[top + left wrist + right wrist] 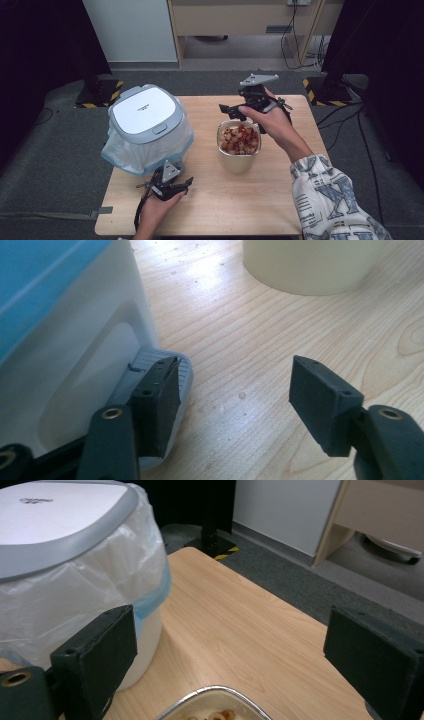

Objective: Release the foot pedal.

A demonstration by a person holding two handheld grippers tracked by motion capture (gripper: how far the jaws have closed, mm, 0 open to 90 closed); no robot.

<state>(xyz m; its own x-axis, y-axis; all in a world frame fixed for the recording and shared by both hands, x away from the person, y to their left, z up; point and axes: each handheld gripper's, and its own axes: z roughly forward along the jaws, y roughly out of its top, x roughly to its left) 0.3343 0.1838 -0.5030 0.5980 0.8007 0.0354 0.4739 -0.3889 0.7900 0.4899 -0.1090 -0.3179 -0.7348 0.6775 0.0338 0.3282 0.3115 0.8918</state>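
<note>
A pale wooden table [210,200] stands on grey carpet, with dark curtains to either side and a light wooden cabinet beyond it.

Near the table's left side sits the white pedal bin [148,131], its grey-rimmed lid closed and a translucent bag with a blue edge folded out under the lid. At the foot of the bin, on the side facing me, the grey ribbed pedal [167,371] sticks out just above the wood. My left tongs [170,186] are low on the table right in front of the bin. In the left gripper view one jaw lies against the pedal while the other stands well off over bare wood; the tongs are spread wide and grasp nothing.

To the right of the bin, apart from it, stands the foil container [239,145], filled with reddish and pale food scraps. My right tongs [231,112] hang above its far rim, pointing toward the bin. In the right gripper view the two jaws are released and wide apart, nothing between them, with the container's shiny rim below them and the bin off to the left.

My patterned sleeve [330,195] enters from the lower right.
</note>
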